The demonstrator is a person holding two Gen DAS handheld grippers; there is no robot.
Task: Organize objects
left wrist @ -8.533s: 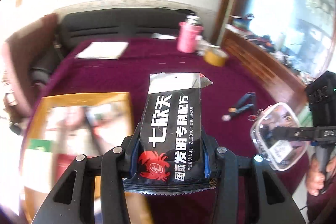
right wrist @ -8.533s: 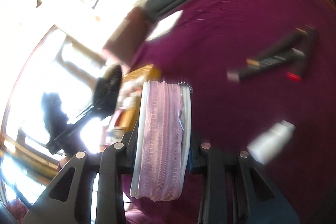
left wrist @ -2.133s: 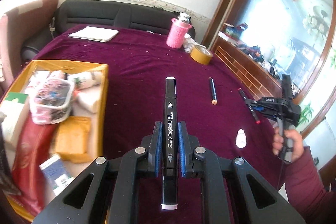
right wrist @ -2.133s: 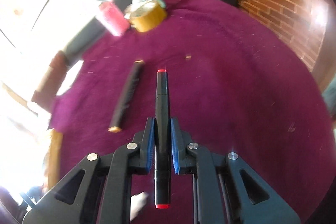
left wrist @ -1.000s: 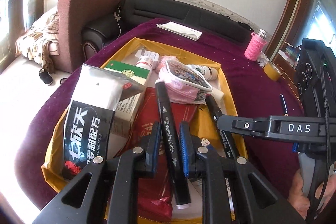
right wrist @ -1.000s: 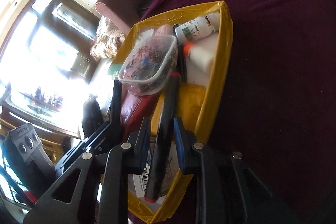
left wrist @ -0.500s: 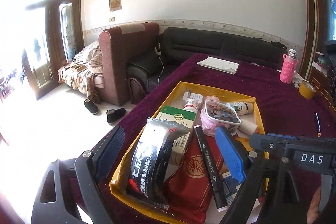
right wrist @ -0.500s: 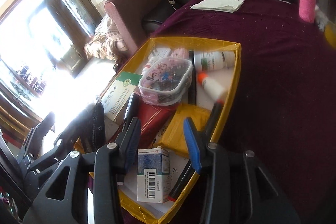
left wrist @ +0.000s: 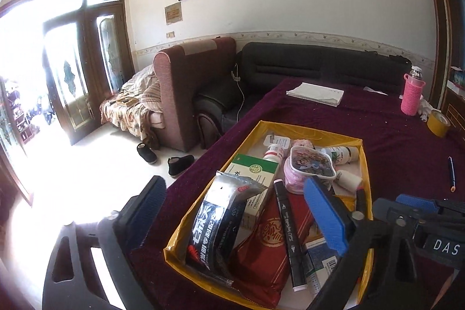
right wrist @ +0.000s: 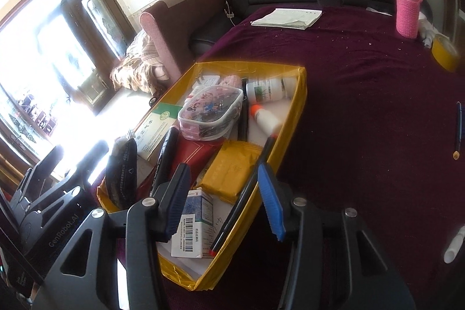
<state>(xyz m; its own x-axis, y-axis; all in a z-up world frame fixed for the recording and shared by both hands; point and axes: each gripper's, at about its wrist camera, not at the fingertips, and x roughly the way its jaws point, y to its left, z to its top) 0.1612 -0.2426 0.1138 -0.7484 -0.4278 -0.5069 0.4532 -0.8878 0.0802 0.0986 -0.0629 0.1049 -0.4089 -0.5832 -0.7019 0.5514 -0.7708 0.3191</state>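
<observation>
Left claw (left wrist: 232,211) jaws just opened wide, empty; black marker (left wrist: 287,231) lies in yellow box (left wrist: 305,130). Right claw (right wrist: 223,193) jaws just opened partway, empty; red-tipped marker (right wrist: 241,193) rests along box wall. Step: release done. Next: fetch pen (right wrist: 457,130) at 3 o'clock on worktop (right wrist: 363,92). Small bottle (right wrist: 454,246) at 4 o'clock. Path unobstructed.

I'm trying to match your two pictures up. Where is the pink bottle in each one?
Left wrist view: the pink bottle stands far right, above the middle, on the purple table.
Right wrist view: the pink bottle stands near the top right corner.
Shared landmark: the yellow tape roll lies just beside it.
</observation>
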